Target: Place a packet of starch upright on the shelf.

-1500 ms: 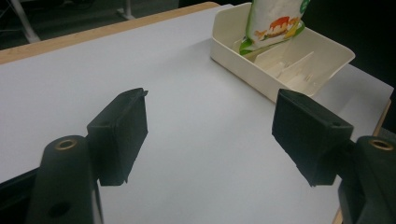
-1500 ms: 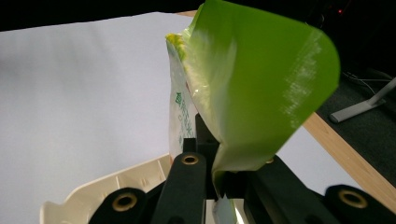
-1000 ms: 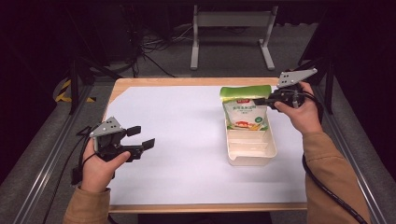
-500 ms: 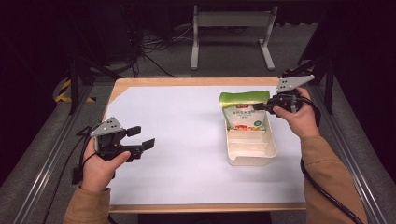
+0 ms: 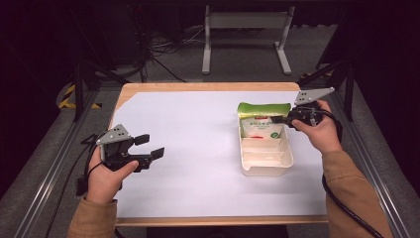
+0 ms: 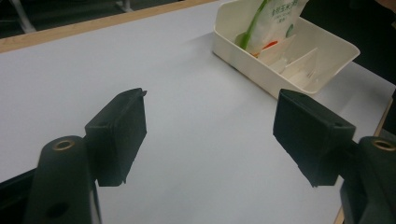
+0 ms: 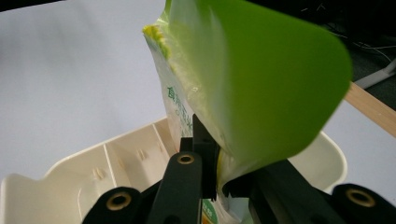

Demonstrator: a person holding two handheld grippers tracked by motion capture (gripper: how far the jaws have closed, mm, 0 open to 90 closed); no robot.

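Right gripper [image 5: 283, 119] clamped on green-topped white plastic pouch [image 5: 261, 124]: seat it fully in far compartment of cream divided tray [image 5: 267, 166] before releasing; left gripper [image 5: 148, 146] apart.

I see a wooden-edged table [image 5: 198, 87] under white sheet, grey carpet floor [image 5: 178, 69], a white metal stand [image 5: 245, 22], dark surroundings.

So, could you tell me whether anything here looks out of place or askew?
Only the green-and-white pouch: it stands half out of the cream divided tray at its far end, with its green top bent over where the right gripper pinches it. Nothing looks spilled or damaged.
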